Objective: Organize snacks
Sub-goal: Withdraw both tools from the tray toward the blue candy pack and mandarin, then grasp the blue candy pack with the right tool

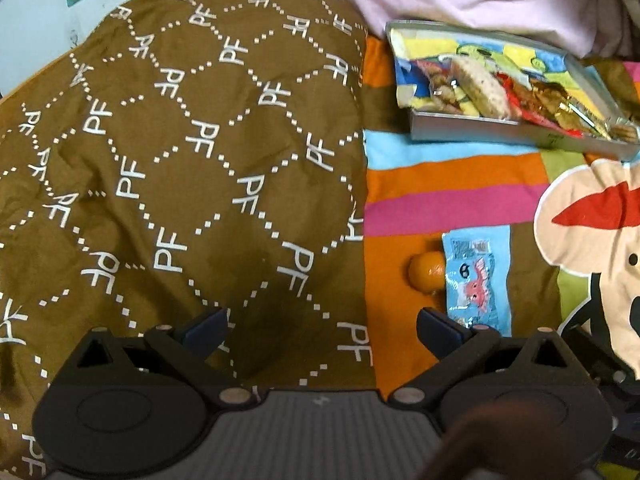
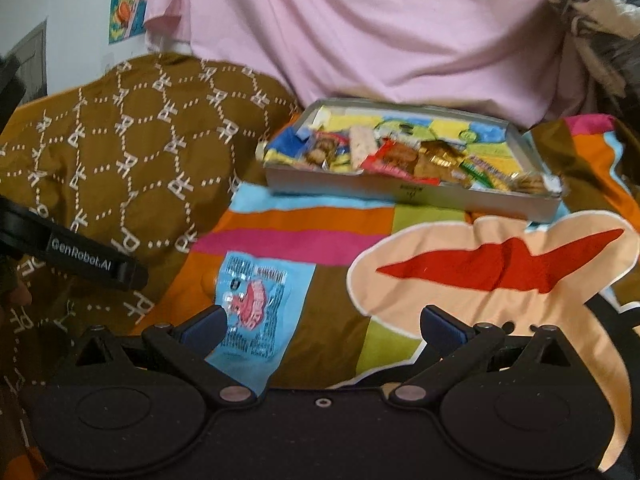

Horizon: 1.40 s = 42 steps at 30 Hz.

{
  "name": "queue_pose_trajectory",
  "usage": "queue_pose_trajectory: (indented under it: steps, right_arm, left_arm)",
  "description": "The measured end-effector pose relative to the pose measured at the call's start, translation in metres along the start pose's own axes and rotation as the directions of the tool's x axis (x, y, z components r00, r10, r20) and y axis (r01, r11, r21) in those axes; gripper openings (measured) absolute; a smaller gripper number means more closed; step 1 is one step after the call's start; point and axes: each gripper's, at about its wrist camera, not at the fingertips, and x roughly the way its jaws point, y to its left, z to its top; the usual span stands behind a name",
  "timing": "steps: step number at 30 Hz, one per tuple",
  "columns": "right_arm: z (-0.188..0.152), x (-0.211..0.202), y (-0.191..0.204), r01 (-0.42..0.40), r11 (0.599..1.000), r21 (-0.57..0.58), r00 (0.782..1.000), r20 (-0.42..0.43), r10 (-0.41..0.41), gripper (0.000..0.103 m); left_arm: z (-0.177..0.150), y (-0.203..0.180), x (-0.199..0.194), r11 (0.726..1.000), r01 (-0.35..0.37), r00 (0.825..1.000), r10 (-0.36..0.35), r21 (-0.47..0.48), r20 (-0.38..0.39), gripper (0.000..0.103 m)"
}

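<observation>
both the left gripper (image 1: 322, 330) and right gripper (image 2: 322, 330) have jaws wide open holding nothing, and past them a box (image 2: 416, 192) holds many snacks (image 2: 404, 156).

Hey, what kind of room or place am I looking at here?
Probably a bedroom, with the work done on a bed. A colourful cartoon bedsheet covers the soft surface, a brown patterned pillow lies on it, and pink cloth is bunched behind the snack tray.
</observation>
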Motion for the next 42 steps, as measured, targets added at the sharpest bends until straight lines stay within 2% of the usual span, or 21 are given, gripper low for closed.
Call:
queue_pose_trajectory:
  steps: [4,10,14,20,24,26,29,36,39,42]
  right_arm:
    - [-0.002,0.013,0.005,-0.047,0.998,-0.029,0.998,-0.042,0.045,0.102]
    - [0.002,0.039,0.010,-0.117,0.992,-0.047,0.991,-0.075,0.113,0.102]
    - [0.001,0.058,0.013,-0.146,0.988,-0.046,0.985,-0.104,0.141,0.099]
    - [0.001,0.084,0.023,-0.197,0.979,-0.046,0.972,-0.137,0.190,0.088]
    - [0.000,0.098,0.027,-0.207,0.978,-0.035,0.967,-0.161,0.199,0.079]
    - [0.000,0.101,0.028,-0.206,0.978,-0.032,0.967,-0.157,0.199,0.078]
    - [0.000,0.098,0.028,-0.220,0.975,-0.037,0.966,-0.150,0.213,0.063]
    - [0.000,0.096,0.029,-0.187,0.981,-0.059,0.971,-0.165,0.176,0.058]
    - [0.002,0.091,0.027,-0.100,0.989,-0.110,0.981,-0.175,0.080,0.058]
    - [0.000,0.085,0.025,0.000,0.978,-0.206,0.985,-0.171,-0.036,0.058]
  left_arm:
    - [0.007,0.001,0.007,0.999,0.022,0.999,-0.021,0.035,-0.024,0.103]
    - [0.026,0.000,0.016,0.992,0.028,1.000,-0.028,0.125,0.004,0.103]
    - [0.035,-0.001,0.025,0.987,0.076,0.997,-0.076,0.140,-0.002,0.103]
    - [0.039,-0.007,0.036,0.979,0.104,0.995,-0.104,0.178,-0.012,0.102]
    - [0.039,-0.008,0.039,0.977,0.111,0.994,-0.110,0.185,-0.016,0.103]
    - [0.038,-0.008,0.039,0.975,0.114,0.993,-0.115,0.188,-0.010,0.103]
    - [0.039,-0.010,0.040,0.973,0.119,0.993,-0.121,0.196,-0.005,0.102]
    - [0.039,-0.013,0.039,0.967,0.133,0.991,-0.136,0.218,-0.001,0.102]
    - [0.037,-0.015,0.038,0.963,0.138,0.990,-0.142,0.231,0.001,0.102]
    - [0.034,-0.020,0.039,0.953,0.139,0.990,-0.143,0.269,-0.004,0.102]
